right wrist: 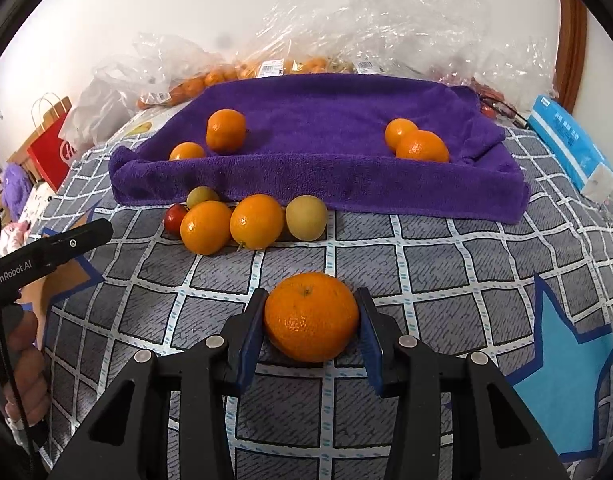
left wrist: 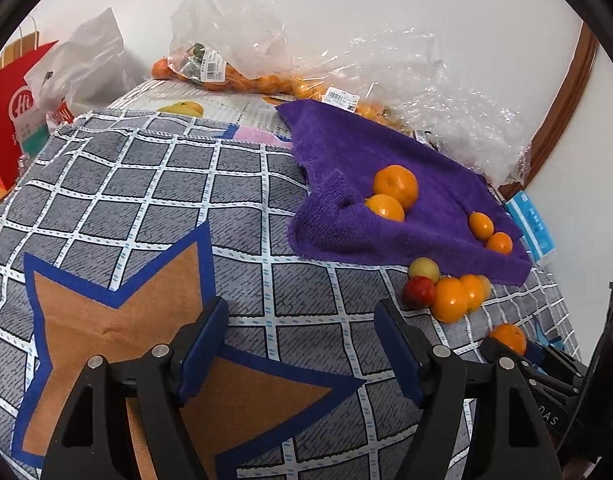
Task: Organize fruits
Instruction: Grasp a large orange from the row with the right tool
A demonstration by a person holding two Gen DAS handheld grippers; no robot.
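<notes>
A dimpled, glossy mandarin [right wrist: 311, 317] sits on the grey checked cloth [right wrist: 426, 264], clamped between the blue pads of the right gripper [right wrist: 312, 322], in front of the purple towel [right wrist: 326, 160]. The left gripper [left wrist: 302, 344] hangs wide open and empty over the cloth; its body reads "nRobot.AI".

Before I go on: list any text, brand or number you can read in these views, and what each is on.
"nRobot.AI", cut off at its start: on the left gripper.
"DAS": on the right gripper.
"Hi": on the red paper bag; the print below it is too blurred.
Barcode labels on the fruit bags: too small.
Blue tissue pack: print unreadable.
</notes>
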